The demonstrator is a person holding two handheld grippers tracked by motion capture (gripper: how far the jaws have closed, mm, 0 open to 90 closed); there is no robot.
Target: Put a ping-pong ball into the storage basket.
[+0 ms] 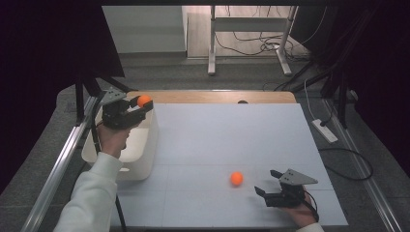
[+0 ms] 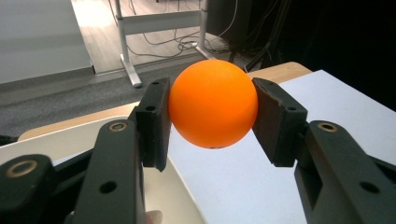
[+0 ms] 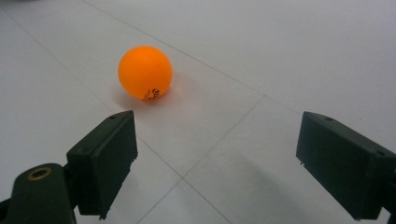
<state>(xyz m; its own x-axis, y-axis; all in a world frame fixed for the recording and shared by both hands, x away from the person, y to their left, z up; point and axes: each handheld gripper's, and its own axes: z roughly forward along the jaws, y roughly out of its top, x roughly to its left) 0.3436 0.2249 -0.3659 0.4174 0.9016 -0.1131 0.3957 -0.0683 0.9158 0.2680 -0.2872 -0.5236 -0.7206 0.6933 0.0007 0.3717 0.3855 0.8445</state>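
White tabletop (image 1: 217,140): left fingers (image 2: 154,121) clamp orange ball (image 2: 213,103); right fingers (image 3: 105,158) spread.

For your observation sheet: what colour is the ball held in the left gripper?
Orange; the ball shows best in the left gripper view, clamped in the left gripper.

Lab-like recording space, black curtains (image 1: 43,43), metal frame rails (image 1: 55,169), floor cables (image 1: 251,43), white-topped table (image 1: 232,140)
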